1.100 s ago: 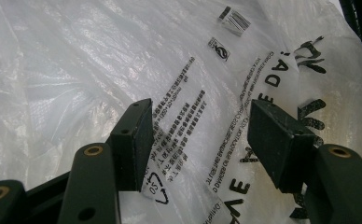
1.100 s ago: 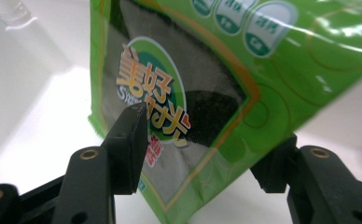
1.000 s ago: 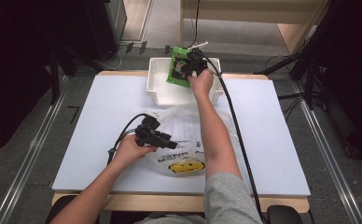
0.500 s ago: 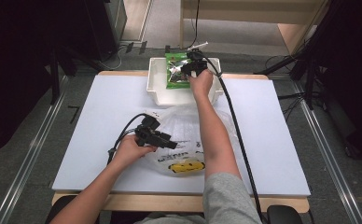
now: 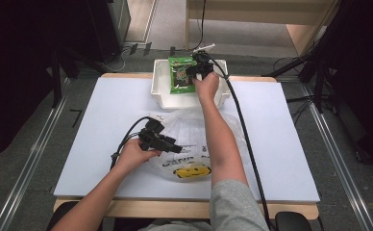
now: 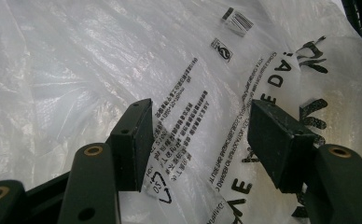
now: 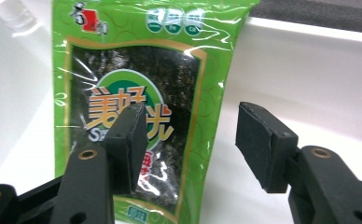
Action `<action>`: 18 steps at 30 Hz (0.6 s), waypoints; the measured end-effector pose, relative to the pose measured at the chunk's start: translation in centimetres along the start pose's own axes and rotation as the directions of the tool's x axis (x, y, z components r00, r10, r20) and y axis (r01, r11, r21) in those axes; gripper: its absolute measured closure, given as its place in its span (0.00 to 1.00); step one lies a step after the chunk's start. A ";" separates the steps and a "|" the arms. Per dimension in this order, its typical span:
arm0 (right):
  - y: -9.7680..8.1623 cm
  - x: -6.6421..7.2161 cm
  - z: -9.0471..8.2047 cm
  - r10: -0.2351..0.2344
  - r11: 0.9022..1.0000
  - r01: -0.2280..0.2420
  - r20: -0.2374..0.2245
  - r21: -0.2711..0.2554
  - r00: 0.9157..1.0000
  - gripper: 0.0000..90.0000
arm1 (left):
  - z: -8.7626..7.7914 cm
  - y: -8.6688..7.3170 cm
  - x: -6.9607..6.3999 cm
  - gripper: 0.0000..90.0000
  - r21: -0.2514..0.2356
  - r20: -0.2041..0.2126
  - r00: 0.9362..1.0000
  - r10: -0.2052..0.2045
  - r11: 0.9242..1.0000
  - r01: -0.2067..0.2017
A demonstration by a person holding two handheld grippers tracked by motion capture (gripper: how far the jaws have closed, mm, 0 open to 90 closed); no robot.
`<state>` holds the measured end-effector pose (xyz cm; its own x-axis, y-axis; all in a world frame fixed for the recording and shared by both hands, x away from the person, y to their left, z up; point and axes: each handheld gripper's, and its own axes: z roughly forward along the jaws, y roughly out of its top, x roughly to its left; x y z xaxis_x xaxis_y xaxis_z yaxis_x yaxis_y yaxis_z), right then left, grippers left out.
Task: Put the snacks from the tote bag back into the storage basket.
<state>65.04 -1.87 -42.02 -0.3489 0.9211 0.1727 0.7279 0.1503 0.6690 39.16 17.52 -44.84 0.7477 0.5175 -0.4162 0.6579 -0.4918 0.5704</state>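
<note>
Surface: white surface [image 5: 103, 125], printed plastic bag [image 5: 194, 144] unmoved at the near middle.
Snack packet [image 5: 180, 74]: now flat in the white tub [image 5: 160, 94], previously gripped upright.
Right tool [image 5: 197, 72]: released, jaws apart over it.
Left tool [image 5: 167, 143]: unchanged, released above the bag.

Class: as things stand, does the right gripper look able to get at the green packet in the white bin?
Probably yes. The right gripper hangs open just over the green packet, which lies uncovered in the white bin; nothing lies between its jaws and the packet.
</note>
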 end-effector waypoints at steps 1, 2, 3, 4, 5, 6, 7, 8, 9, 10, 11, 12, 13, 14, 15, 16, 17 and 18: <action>0.0 0.1 -0.1 -0.003 1.000 0.003 -0.004 -0.002 1.000 0.50 | 0.0 0.0 0.0 0.46 -0.002 0.001 1.000 -0.003 1.000 0.003; 0.0 0.1 -0.3 -0.001 1.000 0.001 -0.008 -0.009 1.000 0.50 | 0.0 0.0 0.0 0.46 -0.003 0.001 1.000 -0.004 1.000 0.004; 0.0 0.1 -0.5 0.002 1.000 -0.002 -0.013 -0.016 1.000 0.51 | 0.0 0.0 0.0 0.46 -0.004 0.001 1.000 -0.004 1.000 0.004; 0.0 0.1 -0.7 0.006 1.000 -0.006 -0.017 -0.022 1.000 0.51 | 0.0 0.0 0.0 0.46 -0.005 0.000 1.000 -0.004 1.000 0.004; 0.0 0.1 -1.0 0.011 1.000 -0.012 -0.020 -0.026 1.000 0.51 | 0.0 0.0 0.1 0.46 -0.006 0.000 1.000 -0.004 1.000 0.004; 0.0 0.1 -1.2 0.013 1.000 -0.014 -0.024 -0.028 1.000 0.51 | 0.0 0.0 0.1 0.46 -0.006 -0.001 1.000 -0.004 1.000 0.004; 0.0 0.1 -1.3 0.006 1.000 -0.007 -0.024 -0.027 1.000 0.51 | 0.0 0.0 0.1 0.46 -0.005 -0.002 1.000 -0.004 1.000 0.004; 0.0 0.2 -1.5 0.003 1.000 -0.004 -0.022 -0.026 1.000 0.51 | -0.1 0.0 0.0 0.46 -0.004 -0.003 1.000 -0.002 1.000 0.002; -0.1 0.2 -1.7 0.002 1.000 -0.002 -0.022 -0.026 1.000 0.51 | -0.1 0.0 0.0 0.46 -0.006 -0.004 1.000 0.002 1.000 -0.002; -0.1 0.2 -1.8 0.003 1.000 -0.004 -0.029 -0.026 1.000 0.51 | -0.1 0.0 0.0 0.46 -0.008 -0.004 1.000 0.001 1.000 -0.001; -0.2 0.2 -2.0 0.007 1.000 -0.007 -0.033 -0.023 0.999 0.51 | -0.1 0.0 0.0 0.46 -0.007 -0.005 1.000 0.002 1.000 -0.002; -0.2 0.2 -2.2 0.002 1.000 -0.003 -0.037 -0.021 0.999 0.52 | -0.1 0.0 0.1 0.46 -0.007 -0.007 1.000 0.002 1.000 -0.002; -0.3 0.2 -2.3 0.002 1.000 -0.003 -0.032 -0.018 0.999 0.52 | -0.1 0.0 0.1 0.46 -0.005 -0.009 1.000 0.002 1.000 -0.002; -0.3 0.2 -2.5 0.002 1.000 -0.002 -0.036 -0.014 0.999 0.52 | -0.1 0.0 0.1 0.46 -0.006 -0.008 1.000 0.002 1.000 -0.002; -0.3 0.3 -2.6 -0.003 1.000 0.003 -0.038 -0.014 0.999 0.52 | -0.1 0.0 0.1 0.46 -0.006 -0.009 1.000 0.000 1.000 0.000; -0.4 0.3 -2.8 -0.006 1.000 0.006 -0.041 -0.014 0.999 0.52 | -0.1 0.0 0.1 0.46 -0.008 -0.010 1.000 0.001 1.000 -0.001; -0.4 0.4 -3.0 -0.013 1.000 0.013 -0.041 -0.017 0.999 0.53 | -0.2 0.0 0.1 0.46 -0.009 -0.009 1.000 -0.001 1.000 0.001; -0.5 0.4 -3.2 -0.017 1.000 0.016 -0.044 -0.023 0.999 0.53 | -0.2 0.0 0.1 0.46 -0.010 -0.008 1.000 -0.001 1.000 0.001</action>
<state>62.69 -2.71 -39.96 -0.3868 0.9017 0.1932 0.7087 0.1567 0.6879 39.24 17.68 -44.71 0.7462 0.5239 -0.4108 0.6576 -0.4839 0.5774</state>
